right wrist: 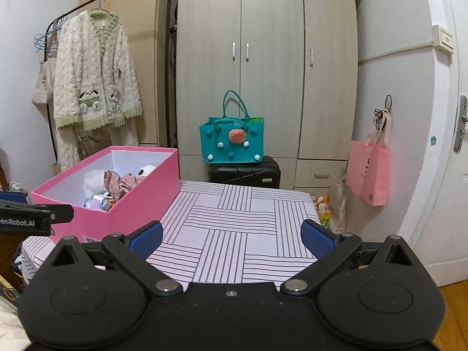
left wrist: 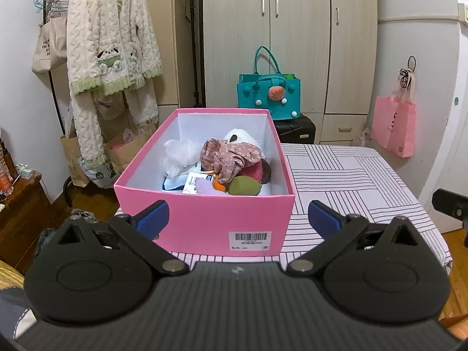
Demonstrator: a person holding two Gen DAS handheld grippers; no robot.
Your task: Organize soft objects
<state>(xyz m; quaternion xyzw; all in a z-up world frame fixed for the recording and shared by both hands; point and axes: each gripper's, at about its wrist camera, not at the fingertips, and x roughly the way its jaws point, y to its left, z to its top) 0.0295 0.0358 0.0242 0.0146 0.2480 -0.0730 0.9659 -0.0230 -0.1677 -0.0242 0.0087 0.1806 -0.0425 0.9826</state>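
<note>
Nearest me, my left gripper [left wrist: 237, 219] hangs spread and empty before the pink cardboard box [left wrist: 204, 222] of jumbled soft things, floral cloth [left wrist: 231, 156] on top. Rightward, my right gripper [right wrist: 231, 238] gapes over bare striped tablecloth [right wrist: 234, 228]. Reaching in, I could snag several tangled items together.

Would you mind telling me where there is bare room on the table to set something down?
The striped tablecloth is bare from the pink box across to the table's right edge and back to its far edge, before the black suitcase. The box itself is crowded with soft things, such as the floral cloth. Both the left gripper and right gripper are open and empty.
</note>
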